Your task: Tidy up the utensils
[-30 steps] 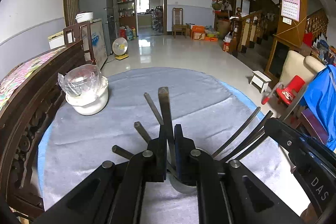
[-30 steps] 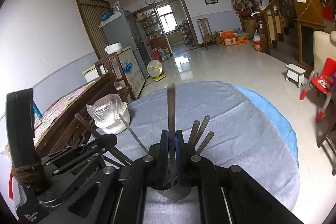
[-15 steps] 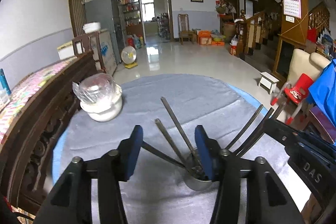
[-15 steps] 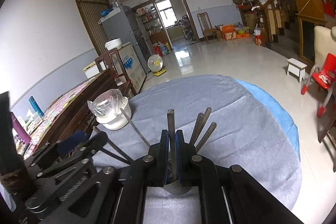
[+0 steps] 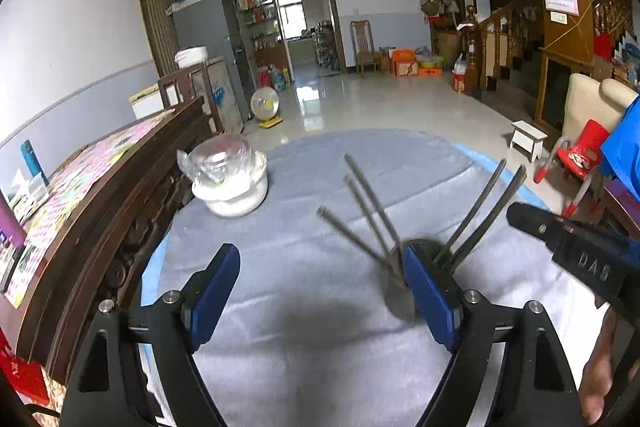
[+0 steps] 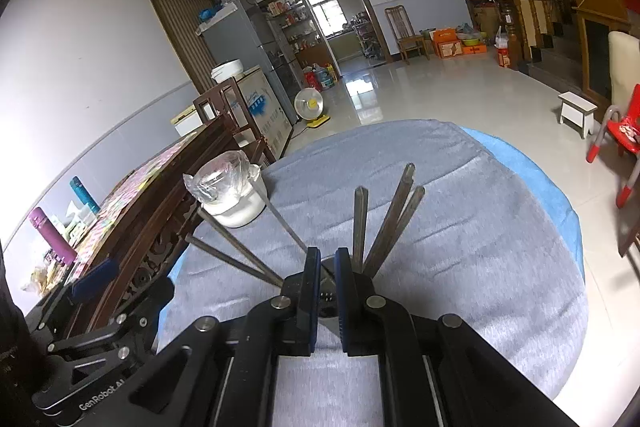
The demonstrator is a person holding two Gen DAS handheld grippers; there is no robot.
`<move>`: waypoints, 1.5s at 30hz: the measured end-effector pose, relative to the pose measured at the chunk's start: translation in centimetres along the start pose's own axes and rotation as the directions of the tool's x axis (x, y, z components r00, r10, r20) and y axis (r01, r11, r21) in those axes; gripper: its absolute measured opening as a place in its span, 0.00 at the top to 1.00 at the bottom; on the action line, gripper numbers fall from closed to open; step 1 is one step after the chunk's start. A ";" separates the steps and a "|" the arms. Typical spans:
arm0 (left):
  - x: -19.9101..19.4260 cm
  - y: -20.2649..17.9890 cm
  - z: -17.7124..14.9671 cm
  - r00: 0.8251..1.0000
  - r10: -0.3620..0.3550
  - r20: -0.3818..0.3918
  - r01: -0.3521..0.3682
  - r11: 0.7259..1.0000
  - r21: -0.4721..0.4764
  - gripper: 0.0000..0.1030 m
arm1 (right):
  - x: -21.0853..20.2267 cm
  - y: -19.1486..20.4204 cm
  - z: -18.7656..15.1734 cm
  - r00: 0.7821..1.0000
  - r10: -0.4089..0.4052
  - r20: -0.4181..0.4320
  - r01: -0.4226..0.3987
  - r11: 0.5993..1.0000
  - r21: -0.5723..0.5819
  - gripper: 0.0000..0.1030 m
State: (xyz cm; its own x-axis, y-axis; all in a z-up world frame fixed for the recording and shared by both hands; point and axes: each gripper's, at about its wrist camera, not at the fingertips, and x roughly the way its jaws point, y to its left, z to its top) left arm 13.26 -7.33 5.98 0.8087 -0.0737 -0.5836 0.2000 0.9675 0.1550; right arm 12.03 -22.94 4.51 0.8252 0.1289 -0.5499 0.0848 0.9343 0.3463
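A metal cup [image 5: 398, 297] stands on the grey tablecloth [image 5: 300, 267] with several dark-handled utensils [image 5: 362, 205] fanned out of it. My left gripper [image 5: 320, 281] is open wide and empty, its right finger just in front of the cup. In the right wrist view my right gripper [image 6: 327, 259] hangs right over the cup [image 6: 327, 301], its jaws a narrow gap apart with nothing between them. Utensil handles [image 6: 394, 217] lean out to both sides of it. The right gripper also shows at the right of the left wrist view [image 5: 576, 251].
A white bowl with a plastic-wrapped jar [image 5: 228, 179] stands at the far left of the table, also in the right wrist view [image 6: 228, 193]. A dark carved wooden bench [image 5: 120, 211] lies along the table's left edge. The table's far edge drops to tiled floor.
My left gripper let go of a utensil into the cup, opened wide and pulled back. My right gripper lowered its utensil into the cup and its jaws parted slightly.
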 end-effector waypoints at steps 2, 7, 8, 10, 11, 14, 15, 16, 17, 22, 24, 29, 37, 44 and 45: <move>-0.1 0.4 -0.7 1.000 0.011 -0.019 -0.011 1.000 -0.003 0.15 | -0.2 0.0 -0.4 1.000 0.005 -0.002 -0.005 1.000 -0.001 0.90; -0.3 1.7 -2.1 0.997 0.056 -0.058 -0.056 0.998 -0.003 0.14 | -0.7 0.6 -2.1 1.000 -0.011 -0.027 0.010 0.999 -0.037 0.72; -0.3 1.9 -2.4 0.996 0.062 -0.066 -0.062 0.998 -0.005 0.14 | -0.9 0.7 -2.3 0.999 -0.012 -0.031 0.011 0.999 -0.038 0.62; -0.4 2.4 -3.2 0.994 0.070 -0.081 -0.071 0.997 -0.006 0.14 | -1.1 0.8 -3.3 0.999 -0.027 -0.038 0.026 0.999 -0.039 0.38; -0.3 2.6 -3.5 0.994 0.073 -0.087 -0.074 0.997 -0.007 0.14 | -1.3 0.8 -3.6 0.999 -0.031 -0.033 0.029 0.999 -0.041 0.38; -0.3 3.2 -4.5 0.990 0.086 -0.112 -0.087 0.996 -0.008 0.14 | -1.8 1.5 -4.7 0.997 -0.070 -0.043 0.066 0.995 -0.079 0.38; -0.4 3.3 -4.8 0.989 0.092 -0.117 -0.093 0.996 -0.006 0.14 | -2.0 1.7 -5.1 0.995 -0.084 -0.051 0.079 0.993 -0.089 0.38; -0.4 3.4 -5.2 0.988 0.100 -0.122 -0.101 0.995 -0.002 0.14 | -2.1 1.9 -5.3 0.994 -0.087 -0.059 0.081 0.993 -0.089 0.38; -0.4 3.5 -5.3 0.987 0.106 -0.124 -0.107 0.994 0.000 0.14 | -2.2 2.0 -5.5 0.994 -0.088 -0.067 0.082 0.993 -0.088 0.38; -0.6 4.3 -6.6 0.984 0.105 -0.147 -0.107 0.994 -0.008 0.14 | -2.9 2.3 -6.8 0.988 -0.110 -0.107 0.101 0.991 -0.083 0.38; -0.6 4.5 -7.0 0.982 0.112 -0.155 -0.113 0.994 0.000 0.14 | -3.4 2.4 -7.2 0.988 -0.103 -0.117 0.095 0.993 -0.076 0.38; -0.8 5.1 -8.0 0.977 0.120 -0.177 -0.123 0.992 -0.004 0.14 | -4.1 3.1 -8.3 0.984 -0.116 -0.134 0.106 0.991 -0.077 0.38; -2.0 6.1 -8.7 0.975 0.122 -0.185 -0.129 0.991 -0.025 0.14 | -5.2 4.5 -9.9 0.984 -0.135 -0.113 0.127 0.989 -0.073 0.38; -2.6 6.6 -9.2 0.975 0.113 -0.189 -0.122 0.992 -0.034 0.14 | -6.0 5.1 -11.1 0.983 -0.142 -0.116 0.133 0.988 -0.079 0.38; -2.7 6.6 -9.2 0.976 0.111 -0.189 -0.120 0.992 -0.035 0.14 | -6.1 5.2 -11.3 0.983 -0.140 -0.116 0.132 0.988 -0.078 0.38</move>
State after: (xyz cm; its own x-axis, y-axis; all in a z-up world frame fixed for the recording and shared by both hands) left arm 7.27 1.53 1.25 0.7067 0.0816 -0.7027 0.0818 0.9772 0.1958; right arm 1.13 -15.14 1.04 0.7345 0.0346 -0.6777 0.1489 0.9661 0.2107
